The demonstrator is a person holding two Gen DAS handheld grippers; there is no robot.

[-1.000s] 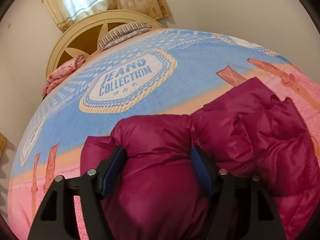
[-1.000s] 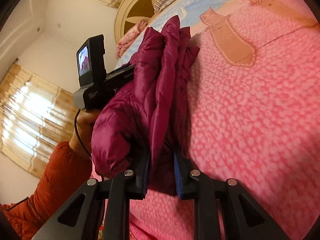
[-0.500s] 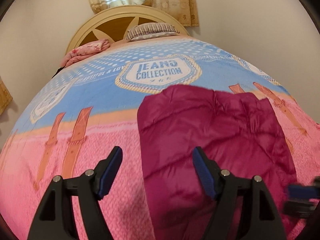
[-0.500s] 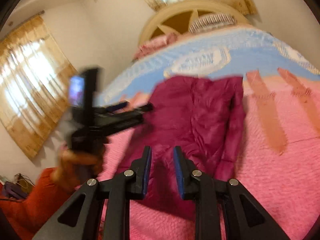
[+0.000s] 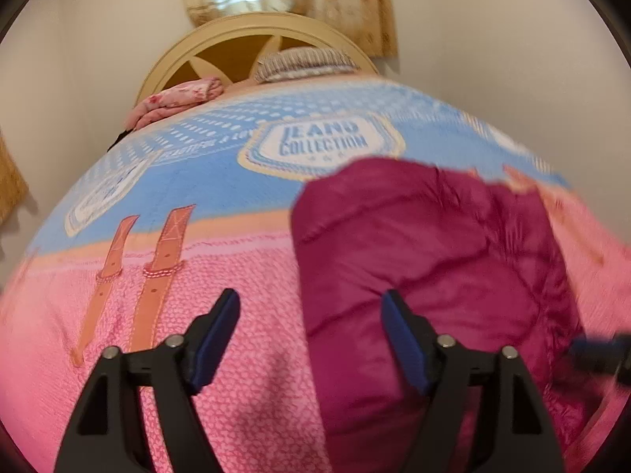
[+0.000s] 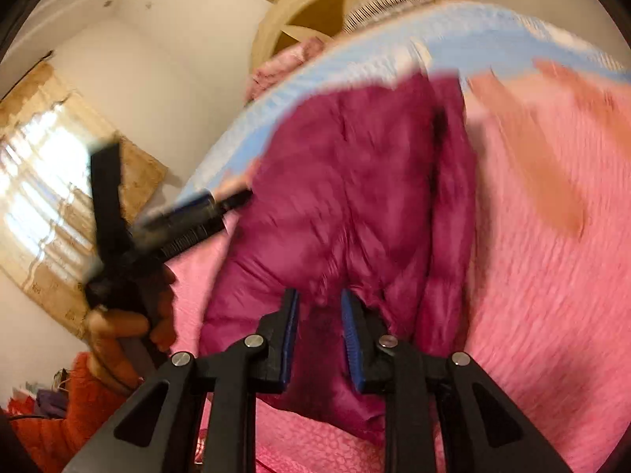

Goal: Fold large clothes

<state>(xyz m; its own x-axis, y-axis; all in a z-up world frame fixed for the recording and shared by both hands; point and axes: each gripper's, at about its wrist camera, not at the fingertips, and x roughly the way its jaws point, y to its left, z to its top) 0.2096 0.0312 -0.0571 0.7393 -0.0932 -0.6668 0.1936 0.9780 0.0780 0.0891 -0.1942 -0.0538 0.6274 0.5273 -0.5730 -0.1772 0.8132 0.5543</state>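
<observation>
Bedspread [image 5: 244,276], pink at the near end and blue toward the far headboard [image 5: 244,43], fills both views, with a striped pillow [image 5: 307,63] and a pink bundle [image 5: 177,98] at its far edge

On it lies the magenta puffer jacket [image 5: 426,260], gathered into a thick oblong. Its long axis runs near to far along the bed, the far end reaching the blue band just below the printed badge [image 5: 321,146], the near end running out under the bottom of the left wrist view

In that view the left gripper [image 5: 311,335] hangs above the pink cover with its jaws spread wide and nothing between them; the jacket's left edge falls inside the gap, close to the right-hand finger, so the bulk lies to the right of this gripper

The right gripper [image 6: 318,339] sits over the near end of the jacket [image 6: 355,197], jaws drawn narrow with a small gap. Dark magenta cloth shows through that gap, but motion blur keeps me from telling whether the pads pinch it or merely hover above it

Judging by this layout, the right gripper is the nearer one to the near hem, and the next fold probably means bringing that end toward the far end along the long axis. The left gripper [image 6: 221,207], seen from the right wrist at the jacket's left flank, would need to shift right to take a matching hold
</observation>
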